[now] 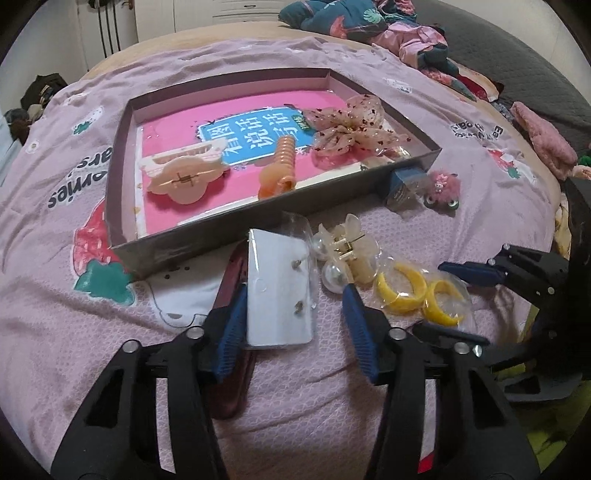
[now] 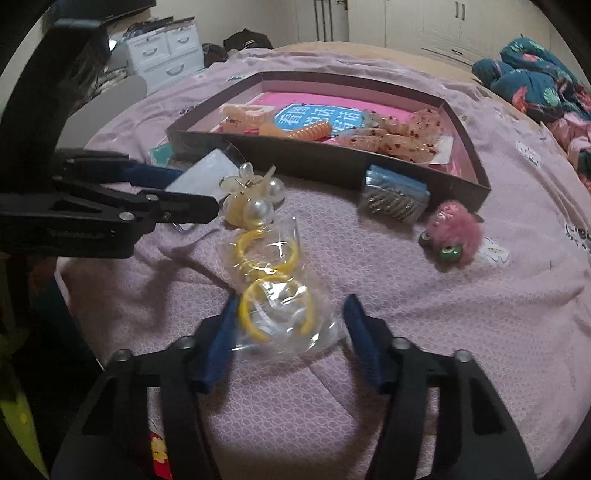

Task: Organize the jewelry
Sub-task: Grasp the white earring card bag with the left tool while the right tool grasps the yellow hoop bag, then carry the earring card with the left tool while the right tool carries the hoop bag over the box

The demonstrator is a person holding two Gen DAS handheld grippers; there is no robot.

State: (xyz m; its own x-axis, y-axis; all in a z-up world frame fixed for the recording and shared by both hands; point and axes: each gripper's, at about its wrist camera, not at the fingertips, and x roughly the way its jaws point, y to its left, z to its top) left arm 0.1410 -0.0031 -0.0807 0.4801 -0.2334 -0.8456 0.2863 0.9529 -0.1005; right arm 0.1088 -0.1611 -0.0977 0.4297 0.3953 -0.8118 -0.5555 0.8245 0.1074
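Note:
My left gripper (image 1: 293, 317) is open around a white earring card in a clear sleeve (image 1: 279, 291) lying on the pink bedspread, just in front of the dark tray (image 1: 122, 240). My right gripper (image 2: 291, 325) is open around a clear bag of yellow hoop earrings (image 2: 275, 295); the bag also shows in the left wrist view (image 1: 417, 291). A cream pearl claw clip (image 1: 345, 254) lies between the card and the bag. The tray holds a pale pink claw clip (image 1: 181, 173), an orange clip (image 1: 280, 166) and a sheer bow (image 1: 347, 129).
A blue packet (image 2: 395, 195) and a pink fluffy clip (image 2: 454, 229) lie by the tray's right corner. A maroon flat item (image 1: 231, 291) lies under my left finger. Bundled clothes (image 1: 369, 18) sit at the bed's far side. White drawers (image 2: 162, 51) stand beyond the bed.

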